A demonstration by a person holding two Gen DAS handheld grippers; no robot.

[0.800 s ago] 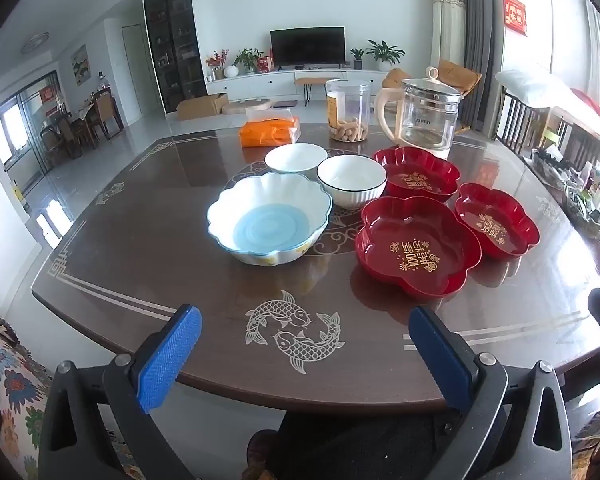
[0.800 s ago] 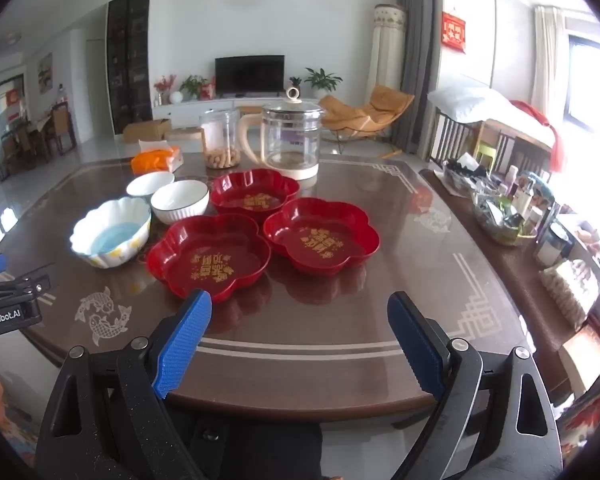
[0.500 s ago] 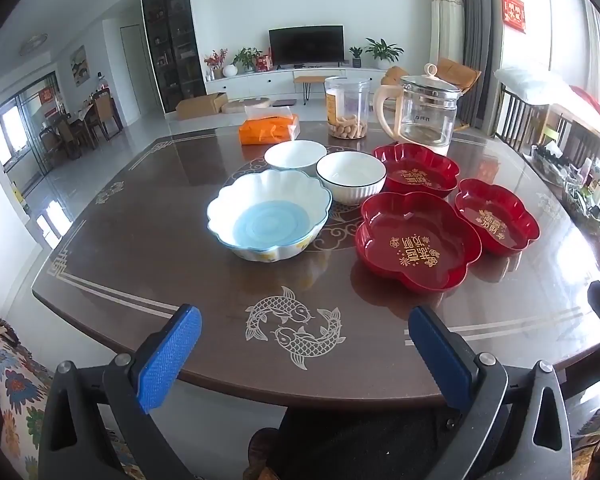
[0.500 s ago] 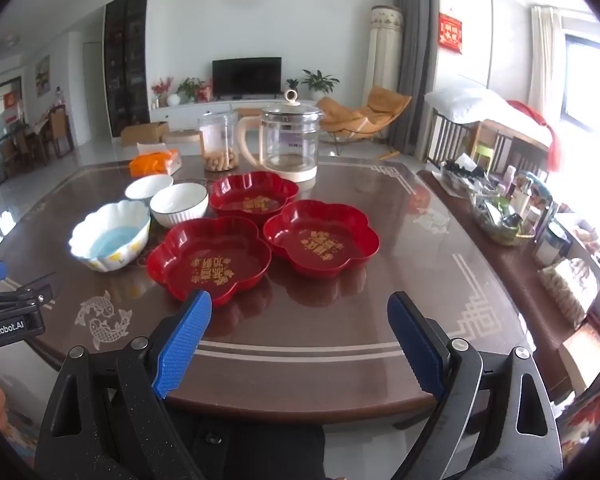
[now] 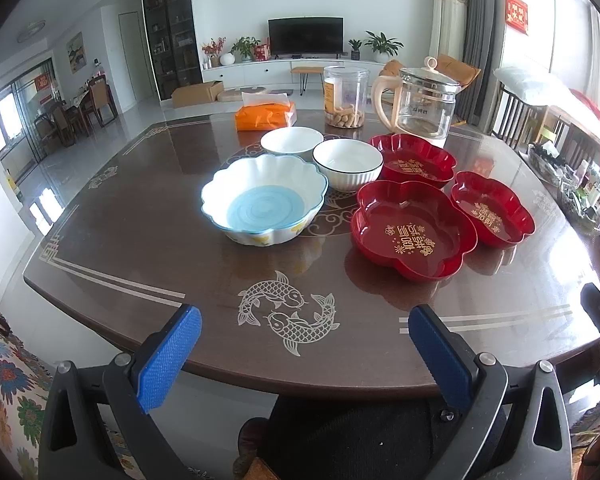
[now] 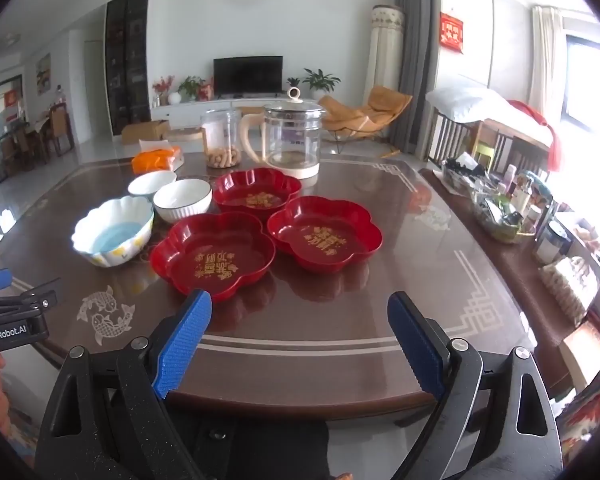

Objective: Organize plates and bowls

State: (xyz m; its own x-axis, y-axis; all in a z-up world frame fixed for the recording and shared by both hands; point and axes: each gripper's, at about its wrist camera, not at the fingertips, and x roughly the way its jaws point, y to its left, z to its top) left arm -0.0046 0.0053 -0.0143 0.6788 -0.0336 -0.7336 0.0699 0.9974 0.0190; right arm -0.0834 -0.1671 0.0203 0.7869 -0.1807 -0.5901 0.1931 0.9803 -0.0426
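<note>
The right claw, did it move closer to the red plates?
Yes. The right claw came forward: the near red flower-shaped plate now sits just beyond its left fingertip, closer than before.

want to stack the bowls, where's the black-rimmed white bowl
In the left wrist view the black-rimmed white bowl sits mid-table, just right of the plain white bowl, behind the scalloped blue bowl.

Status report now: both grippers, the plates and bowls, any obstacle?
Left gripper open, empty. Right gripper open, empty. Three red plates and three bowls separate on table, none stacked. Nothing blocks them.
</note>
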